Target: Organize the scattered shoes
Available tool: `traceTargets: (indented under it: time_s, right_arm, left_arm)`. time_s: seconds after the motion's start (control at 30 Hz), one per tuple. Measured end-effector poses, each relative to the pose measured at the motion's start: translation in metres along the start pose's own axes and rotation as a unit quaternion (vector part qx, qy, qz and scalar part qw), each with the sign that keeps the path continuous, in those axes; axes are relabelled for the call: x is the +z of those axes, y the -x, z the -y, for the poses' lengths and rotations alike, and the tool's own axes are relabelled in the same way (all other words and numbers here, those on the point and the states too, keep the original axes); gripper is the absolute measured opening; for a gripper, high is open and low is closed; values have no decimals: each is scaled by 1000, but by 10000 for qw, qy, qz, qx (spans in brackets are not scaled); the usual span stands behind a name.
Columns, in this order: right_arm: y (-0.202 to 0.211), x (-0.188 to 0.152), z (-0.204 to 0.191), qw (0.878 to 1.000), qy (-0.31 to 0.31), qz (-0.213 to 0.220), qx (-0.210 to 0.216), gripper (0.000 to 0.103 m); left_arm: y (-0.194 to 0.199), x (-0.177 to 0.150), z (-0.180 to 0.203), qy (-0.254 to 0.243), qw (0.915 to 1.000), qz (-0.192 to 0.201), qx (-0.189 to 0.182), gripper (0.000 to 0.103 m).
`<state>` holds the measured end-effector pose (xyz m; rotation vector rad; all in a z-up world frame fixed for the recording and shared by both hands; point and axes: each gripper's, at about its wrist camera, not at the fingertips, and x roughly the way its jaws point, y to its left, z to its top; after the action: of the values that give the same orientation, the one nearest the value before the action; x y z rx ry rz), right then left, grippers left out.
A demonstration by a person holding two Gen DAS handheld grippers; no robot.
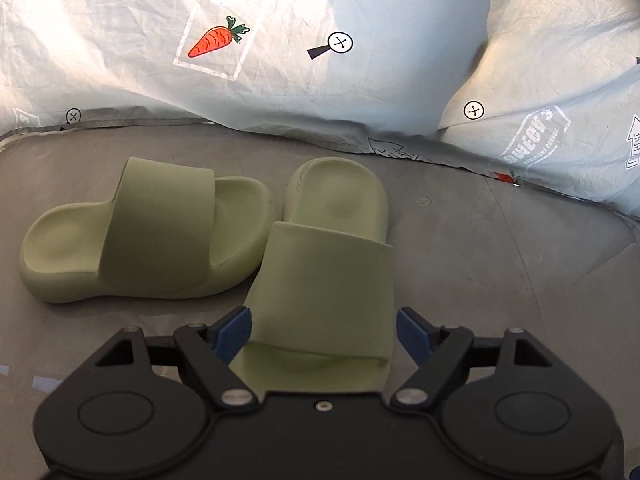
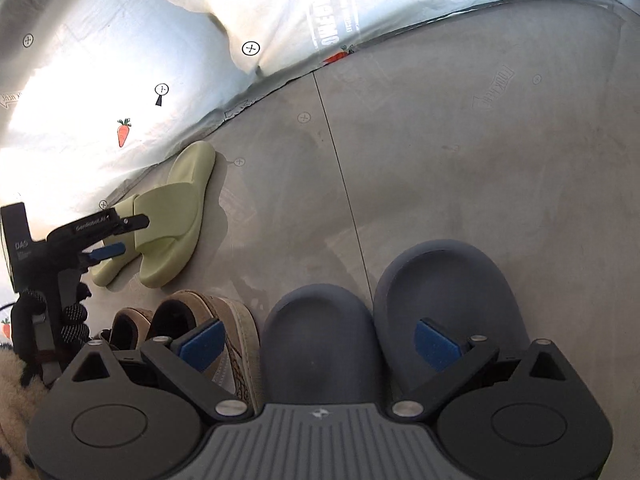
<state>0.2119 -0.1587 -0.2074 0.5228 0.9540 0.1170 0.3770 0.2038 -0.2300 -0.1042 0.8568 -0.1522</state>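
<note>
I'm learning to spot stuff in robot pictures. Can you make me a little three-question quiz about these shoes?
1. True or false: the left gripper is open around a green slipper.
2. Which pair sits below the right gripper? A) blue slippers B) red boots C) white sandals
3. Fill in: the picture printed on the sheet is an orange ____.

Key: 1 true. 2 A, the blue slippers. 3 carrot.
</note>
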Motion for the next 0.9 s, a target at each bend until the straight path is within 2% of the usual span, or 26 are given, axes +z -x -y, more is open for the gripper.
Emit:
traceTargets:
  time_s: [0.07, 0.17, 0.23, 0.47, 0.67, 0.83, 0.9]
  right_arm:
    - [-5, 1, -3, 9999, 78, -44, -90, 101]
    - [-13, 6, -3, 9998, 125, -114, -98, 101]
    - [-18, 10, -4, 9997, 164, -164, -71, 101]
    - [-17, 22, 4, 9989, 419, -203, 17, 101]
    - [-14, 32, 12, 9977, 641, -217, 70, 101]
    - [2, 44, 44, 9994, 347, -2, -31, 101]
    - [11, 47, 59, 9997, 202, 120, -109, 101]
  left_arm:
    - [-10, 2, 2, -72, 9999, 7, 85, 86]
    - [-28, 6, 0, -13, 9999, -141, 65, 96]
    - [-36, 9, 0, 1, 9997, -253, 55, 99]
    - [-41, 20, 23, 34, 9976, -667, 162, 96]
    - [-49, 16, 97, 15, 9955, -937, 121, 96]
    - [-57, 6, 178, -192, 9956, -914, -43, 96]
    - [-59, 6, 197, -188, 9957, -896, -123, 97]
